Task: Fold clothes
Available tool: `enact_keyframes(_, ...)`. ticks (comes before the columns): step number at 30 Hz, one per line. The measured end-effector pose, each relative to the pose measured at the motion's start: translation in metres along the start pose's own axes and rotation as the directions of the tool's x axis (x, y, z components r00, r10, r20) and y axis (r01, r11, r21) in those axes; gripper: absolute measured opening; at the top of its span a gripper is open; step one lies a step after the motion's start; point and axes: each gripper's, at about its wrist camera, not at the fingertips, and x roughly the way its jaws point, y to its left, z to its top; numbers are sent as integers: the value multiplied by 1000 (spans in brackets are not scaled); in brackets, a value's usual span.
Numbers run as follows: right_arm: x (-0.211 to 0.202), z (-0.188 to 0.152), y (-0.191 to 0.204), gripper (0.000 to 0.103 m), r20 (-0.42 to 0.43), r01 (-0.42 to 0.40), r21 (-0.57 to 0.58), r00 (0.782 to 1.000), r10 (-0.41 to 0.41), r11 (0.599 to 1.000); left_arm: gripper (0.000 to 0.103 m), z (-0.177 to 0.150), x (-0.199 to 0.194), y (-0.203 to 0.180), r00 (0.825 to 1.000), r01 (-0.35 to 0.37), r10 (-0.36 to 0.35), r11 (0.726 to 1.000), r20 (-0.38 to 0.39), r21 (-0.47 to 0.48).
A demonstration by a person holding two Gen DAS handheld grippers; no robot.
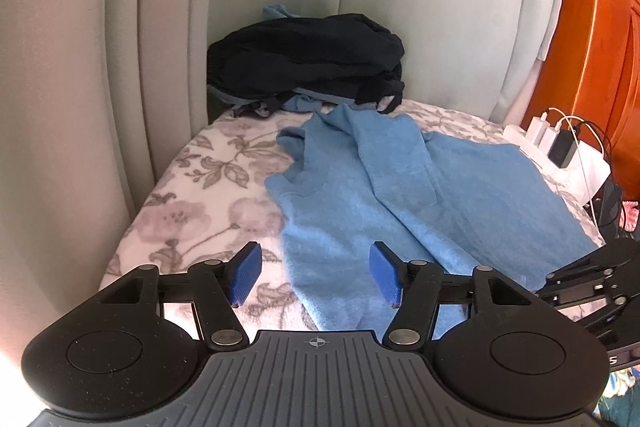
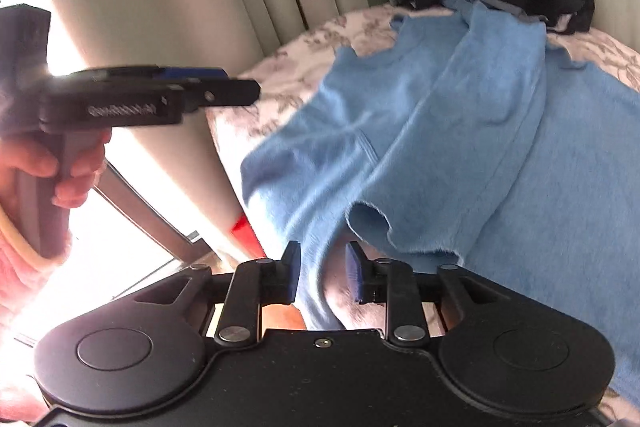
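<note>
A light blue sweater (image 1: 360, 187) lies spread on the floral bedspread (image 1: 208, 163), one sleeve folded across its body. My left gripper (image 1: 316, 273) is open and empty, hovering over the sweater's near left edge. In the right wrist view the sweater (image 2: 460, 131) hangs over the bed's near edge. My right gripper (image 2: 322, 273) is partly open, with the sweater's lower edge hanging between its blue pads (image 2: 354, 277); the pads do not press it. The left gripper (image 2: 224, 91) shows there from the side, held by a hand.
A heap of dark clothes (image 1: 308, 59) sits at the bed's far end against pale curtains (image 1: 120, 27). White chargers and cables (image 1: 556, 139) lie at the right by an orange wooden headboard (image 1: 600, 47). A window frame (image 2: 152, 219) is left of the bed.
</note>
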Motion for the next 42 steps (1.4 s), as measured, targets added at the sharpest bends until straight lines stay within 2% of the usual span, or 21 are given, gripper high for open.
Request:
enact_keyframes(4,9,0,-1,28,-31,-27,18,999,28,999,59,1,0,-1,1000,-5,5,1000,4,1)
enact_keyframes(11,24,-3,20,30,-61,-50,-38,997,48,998,61,3,-2,-2,1000,-4,4,1000,16,5)
enact_keyframes(13,27,-4,22,17,-65,-43,-42,997,40,998,62,4,-3,-1,1000,-4,4,1000,17,4)
enact_keyframes(15,28,-4,21,11,-72,-45,-30,997,43,999,63,4,-4,-1,1000,-4,4,1000,18,3)
enact_keyframes(16,29,-5,19,4,-73,-49,-17,996,47,999,63,3,-4,0,1000,-4,4,1000,17,3)
enact_keyframes(18,26,-4,15,4,-66,-68,20,995,70,997,63,3,-4,0,1000,-4,4,1000,16,2)
enact_keyframes(24,-1,11,-2,4,85,-175,146,983,164,974,65,2,-7,4,1000,-8,8,1000,15,-5)
enact_keyframes(30,-26,29,-31,4,235,-216,276,960,152,937,66,-2,-9,4,1000,0,0,1000,10,-7)
enact_keyframes(34,-32,36,-45,4,276,-211,326,954,120,922,67,-8,-8,4,1000,8,-8,1000,-5,2)
enact_keyframes(42,-32,44,-54,4,289,-188,357,954,83,915,77,-26,-4,-5,997,67,-66,997,-44,41)
